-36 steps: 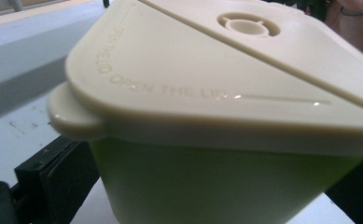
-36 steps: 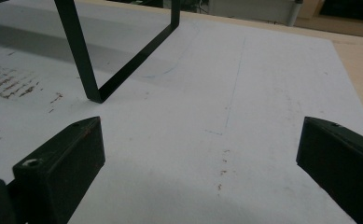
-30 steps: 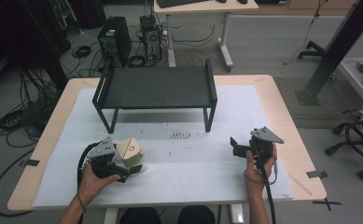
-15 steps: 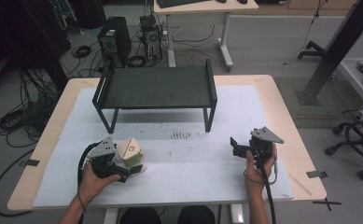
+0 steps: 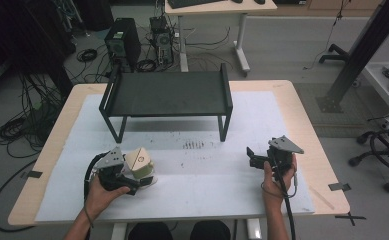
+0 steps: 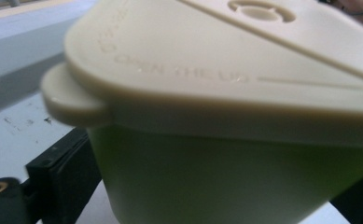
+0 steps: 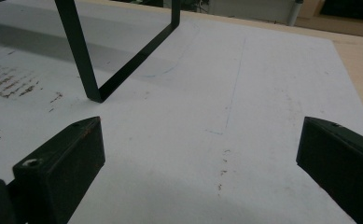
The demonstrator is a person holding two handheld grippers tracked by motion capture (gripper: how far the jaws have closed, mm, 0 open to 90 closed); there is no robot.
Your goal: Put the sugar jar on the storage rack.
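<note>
We hold a small lidded container [image 5: 141, 167] with our left gripper [image 5: 132, 176] at the near left part of the table [image 5: 302, 115]. In the left gripper view the container [image 6: 226, 154] sits between the two black jaws, its cream lid [image 6: 244, 51] tilted, so we judge that the jaws are closed on its pale green body. Whether it is already lifted or rests on the white mat [image 5: 207, 185], we cannot tell.

Our right gripper [image 5: 254, 159] is at the near right, well apart from the container. Its jaws are wide open and hold nothing; between them we see bare mat.

We think the step in hand is the grasp and carrying of the container. The next move probably calls for a steady lift, perhaps toward the black shelf [image 5: 167, 95] behind. There is open room on the mat between both grippers. The shelf legs and its raised side rails are the edges to avoid.
</note>
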